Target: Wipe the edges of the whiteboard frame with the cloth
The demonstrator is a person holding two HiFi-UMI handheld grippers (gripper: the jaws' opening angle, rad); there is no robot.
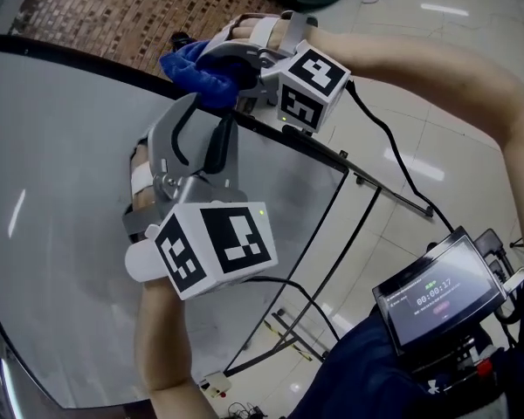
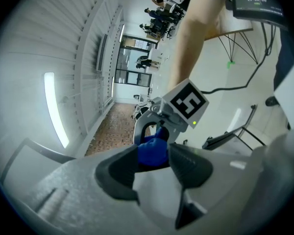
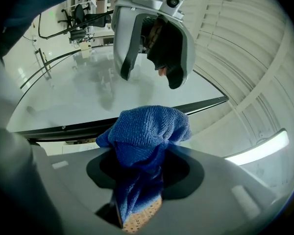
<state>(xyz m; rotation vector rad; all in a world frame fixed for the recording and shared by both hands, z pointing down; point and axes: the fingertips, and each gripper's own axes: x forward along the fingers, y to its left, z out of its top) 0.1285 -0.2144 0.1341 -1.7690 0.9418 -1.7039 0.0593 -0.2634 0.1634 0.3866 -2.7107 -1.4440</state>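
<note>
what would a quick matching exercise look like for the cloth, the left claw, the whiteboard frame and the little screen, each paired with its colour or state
Things:
1. cloth
2. left claw
3. whiteboard frame
4. screen

Colour or state:
a. thin and dark, passing right behind the cloth in the right gripper view
b. blue, pinched in the right claw
c. jaws apart, gripping nothing
d. lit, low at the right of the head view

Pairs: 1-b, 2-c, 3-a, 4-d
</note>
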